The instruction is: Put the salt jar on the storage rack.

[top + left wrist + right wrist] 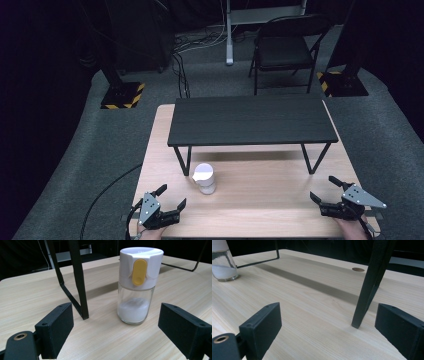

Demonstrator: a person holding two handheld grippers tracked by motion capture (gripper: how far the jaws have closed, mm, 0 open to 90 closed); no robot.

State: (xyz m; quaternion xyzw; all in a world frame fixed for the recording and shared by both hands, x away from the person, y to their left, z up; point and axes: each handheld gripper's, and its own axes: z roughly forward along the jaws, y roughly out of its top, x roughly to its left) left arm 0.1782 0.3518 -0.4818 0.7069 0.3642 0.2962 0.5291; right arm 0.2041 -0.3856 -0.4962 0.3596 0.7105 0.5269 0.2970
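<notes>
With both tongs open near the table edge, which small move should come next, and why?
Probably ease the left tongs forward around the salt shaker. It stands upright, ahead between the open jaws, beside the black stand's leg. The right tongs are farther off.

The hands holding both grippers are cut off by the bottom edge in the high view; at 7 o'clock part of the left hand [150, 234] shows, at 5 o'clock a sliver of the right hand [352, 230].

In the right gripper view, the shaker [223, 261] at 10 o'clock is cropped by the top and left edges, so its cap is mostly unseen.

The black riser shelf [252, 120] hides the wooden table [260, 210] beneath it in the high view.

The folding chair [287, 47] at 1 o'clock is dim, its far legs lost in darkness.

Markings on the shaker's white cap top in the left gripper view are too faint to read.
</notes>
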